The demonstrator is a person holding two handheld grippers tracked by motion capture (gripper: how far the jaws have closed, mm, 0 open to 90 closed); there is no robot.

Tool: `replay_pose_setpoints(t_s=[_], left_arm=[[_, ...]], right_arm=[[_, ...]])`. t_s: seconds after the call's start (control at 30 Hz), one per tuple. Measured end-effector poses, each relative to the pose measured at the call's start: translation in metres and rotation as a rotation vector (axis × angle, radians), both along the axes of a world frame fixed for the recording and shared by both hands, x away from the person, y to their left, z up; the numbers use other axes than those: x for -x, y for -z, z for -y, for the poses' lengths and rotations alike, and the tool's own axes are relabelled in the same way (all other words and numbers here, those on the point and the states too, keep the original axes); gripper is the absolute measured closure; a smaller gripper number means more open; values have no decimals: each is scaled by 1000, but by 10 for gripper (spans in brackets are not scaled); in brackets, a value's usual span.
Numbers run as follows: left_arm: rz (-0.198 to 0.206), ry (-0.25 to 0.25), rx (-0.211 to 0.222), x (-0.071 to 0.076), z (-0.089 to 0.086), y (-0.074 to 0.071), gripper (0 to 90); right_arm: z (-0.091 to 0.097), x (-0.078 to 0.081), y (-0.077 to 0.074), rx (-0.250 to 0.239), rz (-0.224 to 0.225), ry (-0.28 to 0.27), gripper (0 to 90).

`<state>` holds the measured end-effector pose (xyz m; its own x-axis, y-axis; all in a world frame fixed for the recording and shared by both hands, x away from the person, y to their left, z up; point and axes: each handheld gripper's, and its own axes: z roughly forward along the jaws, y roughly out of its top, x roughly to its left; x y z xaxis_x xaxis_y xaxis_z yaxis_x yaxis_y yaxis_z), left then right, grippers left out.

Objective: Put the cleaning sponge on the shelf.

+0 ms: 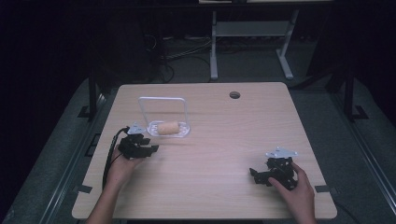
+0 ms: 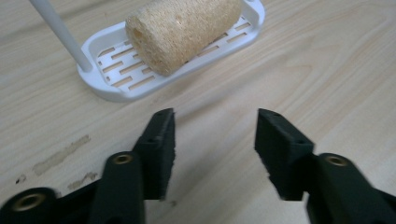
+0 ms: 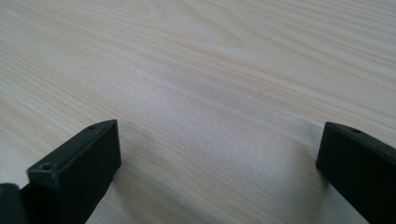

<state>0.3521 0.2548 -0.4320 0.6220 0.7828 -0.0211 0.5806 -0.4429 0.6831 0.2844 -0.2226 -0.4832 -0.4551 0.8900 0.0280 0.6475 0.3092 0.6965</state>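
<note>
A tan, cylinder-shaped loofah sponge [image 1: 167, 127] lies on its side in a white slotted plastic tray [image 1: 185, 132] with a tall white wire handle [image 1: 162, 99], on a pale wooden table [image 1: 224, 140]. In the left gripper view, the sponge [image 2: 182, 29] rests across the tray's slots [image 2: 109, 86], one open end turned towards the camera, beside the handle's upright post [image 2: 60, 33].

The black left gripper [image 1: 152, 149] hovers just beside the tray, on its near left side; its jaws stand spread with nothing between them, clear of both tray and sponge.

The black right gripper [image 1: 254, 175], in the person's right hand [image 1: 296, 189], sits well apart from the tray, towards the table's near right corner. Its jaws are spread wide over bare wood.
</note>
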Motion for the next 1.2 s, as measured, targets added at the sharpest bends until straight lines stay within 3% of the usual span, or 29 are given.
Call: replay_pose_setpoints(t_s=[0.33,0.73,1.2], left_arm=[[20,9,29,26,-7,-1,284],[49,4,29,55,-15,1,204],[35,-3,-6,78,-22,16,150]], right_arm=[[0,0,0,0,0,0,0],[0,0,0,-2,0,0,0],[0,0,0,-2,0,0,0]])
